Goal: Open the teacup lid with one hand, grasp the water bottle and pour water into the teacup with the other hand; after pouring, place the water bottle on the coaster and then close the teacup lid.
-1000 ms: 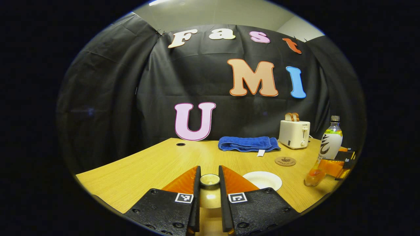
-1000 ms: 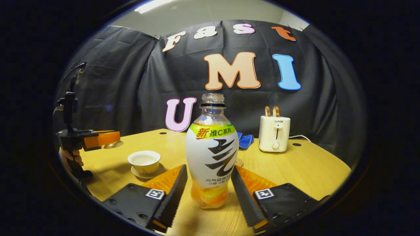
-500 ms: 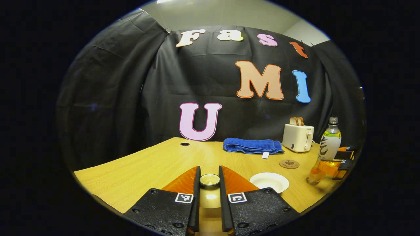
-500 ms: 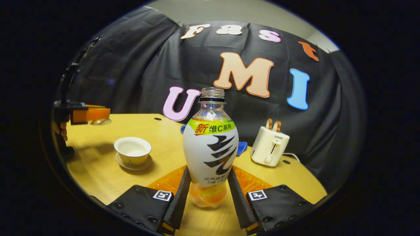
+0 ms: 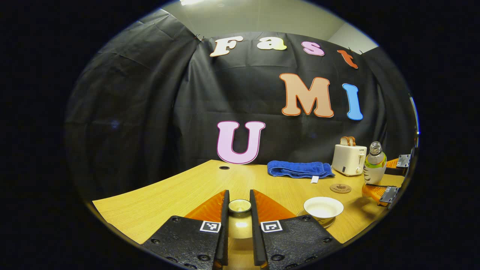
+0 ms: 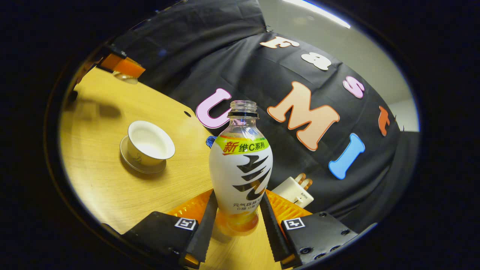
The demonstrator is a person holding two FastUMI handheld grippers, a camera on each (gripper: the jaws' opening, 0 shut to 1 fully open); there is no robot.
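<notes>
My left gripper (image 5: 239,193) is shut on the knob of the teacup lid (image 5: 240,206) and holds it above the table. The open white teacup (image 5: 323,207) sits on its saucer to the right of it. In the right gripper view, my right gripper (image 6: 237,197) is shut on the lower body of the uncapped water bottle (image 6: 241,168), which is raised off the table. The teacup (image 6: 150,141) and its saucer (image 6: 141,165) lie to the left of the bottle. The left gripper (image 6: 123,66) with the lid (image 6: 125,78) hangs at the far upper left. A round brown coaster (image 5: 340,188) lies behind the cup.
A folded blue towel (image 5: 300,169) lies at the back of the wooden table (image 5: 168,195). A white toaster (image 5: 349,160) with bread stands beside it, and the toaster (image 6: 294,191) also sits just behind the bottle. A cable hole (image 5: 224,167) is near the wall.
My right gripper closed on the bottle, lifted it off the table and rolled so the scene tilts. The left gripper carried the lid leftward, away from the cup.
</notes>
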